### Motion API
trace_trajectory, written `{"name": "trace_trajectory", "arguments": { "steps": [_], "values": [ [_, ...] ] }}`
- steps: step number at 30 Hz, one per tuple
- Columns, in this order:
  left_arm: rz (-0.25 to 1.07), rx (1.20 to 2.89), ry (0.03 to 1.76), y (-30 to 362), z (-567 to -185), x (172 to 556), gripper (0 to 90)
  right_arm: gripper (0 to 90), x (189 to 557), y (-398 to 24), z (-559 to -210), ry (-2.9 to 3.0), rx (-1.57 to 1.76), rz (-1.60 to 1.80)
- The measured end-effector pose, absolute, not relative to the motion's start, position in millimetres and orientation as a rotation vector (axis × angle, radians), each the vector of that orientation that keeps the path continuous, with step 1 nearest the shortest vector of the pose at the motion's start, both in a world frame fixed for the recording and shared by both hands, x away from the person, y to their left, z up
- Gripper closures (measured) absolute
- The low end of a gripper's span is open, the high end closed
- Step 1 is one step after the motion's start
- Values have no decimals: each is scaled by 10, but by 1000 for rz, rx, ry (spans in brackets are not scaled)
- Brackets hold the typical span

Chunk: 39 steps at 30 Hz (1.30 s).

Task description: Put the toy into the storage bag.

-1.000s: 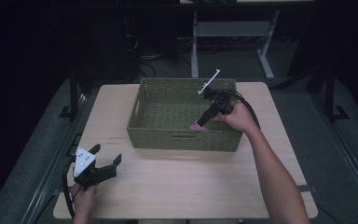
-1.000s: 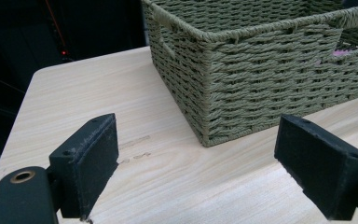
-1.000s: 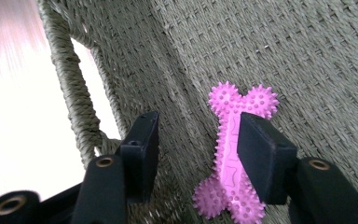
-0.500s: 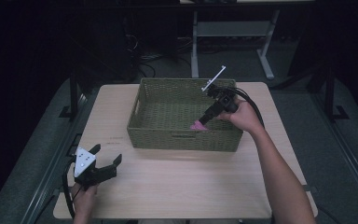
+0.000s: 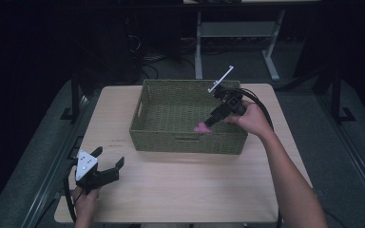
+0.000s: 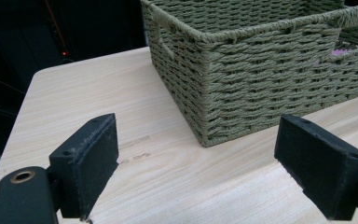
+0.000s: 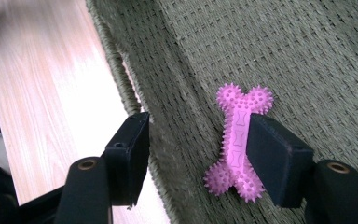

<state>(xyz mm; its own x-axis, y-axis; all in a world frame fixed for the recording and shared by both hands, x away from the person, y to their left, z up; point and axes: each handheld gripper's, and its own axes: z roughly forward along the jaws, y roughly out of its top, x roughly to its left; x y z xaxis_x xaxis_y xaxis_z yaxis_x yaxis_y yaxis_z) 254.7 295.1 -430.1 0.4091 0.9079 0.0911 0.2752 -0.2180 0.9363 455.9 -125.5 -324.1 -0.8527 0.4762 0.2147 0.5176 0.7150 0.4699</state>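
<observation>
Pink bone toy [image 7: 238,142] is the thing we take as the object here, and it lies flat on the woven floor of the green basket [image 5: 187,142], close to the near wall. It looks like soft rubber, with small spikes on its four rounded ends and a smoother, narrower bar in the middle. We judge it light and a little springy, not fragile, and the spikes should give good friction. The best place to hold it seems the middle bar, across its narrow width.

Our right gripper [image 7: 193,154] hangs over the basket with its jaws spread apart and nothing between them. The toy is just beside the right jaw and partly under it, while the left jaw stands over the basket wall. To take the bar, the gripper would need to shift toward the toy, we think.

The basket is of stiff twisted cord, rough and ribbed. Our left gripper [image 5: 102,173] rests wide open and empty over the pale wooden table [image 5: 180,190], with the basket corner ahead of it.
</observation>
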Motion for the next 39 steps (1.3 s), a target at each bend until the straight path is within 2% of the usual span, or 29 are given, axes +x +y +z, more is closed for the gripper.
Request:
{"name": "trace_trajectory", "arguments": {
  "steps": [29,39],
  "values": [
    [845,1726,1037,2936,-4301,2544,130,376,4198,-1194,-2947,-2898,-702,-893],
    [846,1729,1035,2933,-4301,2545,130,374,4118,-1252,-2948,-2899,-705,-906]
  ]
}}
